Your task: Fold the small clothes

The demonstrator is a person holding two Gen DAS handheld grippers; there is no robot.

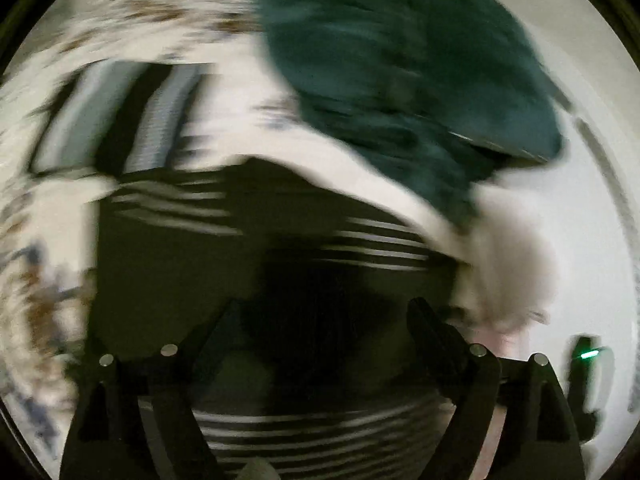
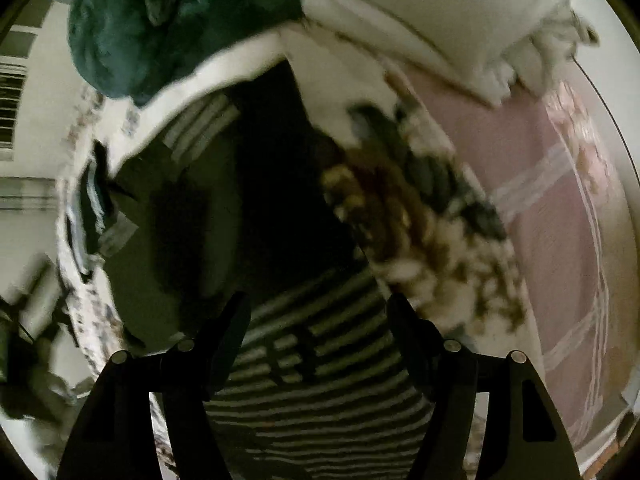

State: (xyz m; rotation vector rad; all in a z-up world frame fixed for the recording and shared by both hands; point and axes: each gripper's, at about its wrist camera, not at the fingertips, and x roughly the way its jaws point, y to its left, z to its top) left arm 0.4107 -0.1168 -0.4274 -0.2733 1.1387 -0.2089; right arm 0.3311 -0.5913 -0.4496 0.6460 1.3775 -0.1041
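Observation:
A dark garment with thin white stripes point(image 1: 192, 264) lies spread on a floral bedcover point(image 1: 36, 304), blurred in the left wrist view. My left gripper point(image 1: 326, 312) hovers over it, jaws wide apart, nothing pinched between them. In the right wrist view the same striped garment point(image 2: 320, 408) fills the lower middle, and my right gripper point(image 2: 318, 308) stands open above its striped part. The fingertips point(image 2: 236, 320) look clear of the cloth, though blur makes contact hard to judge.
A crumpled teal garment point(image 1: 400, 60) point(image 2: 160, 20) lies beyond the striped one. A folded black-and-grey striped piece point(image 1: 120, 120) sits at the left. A white pillow point(image 2: 440, 12) and pink sheet point(image 2: 540, 200) lie to the right. A hand point(image 1: 512, 272) shows blurred at right.

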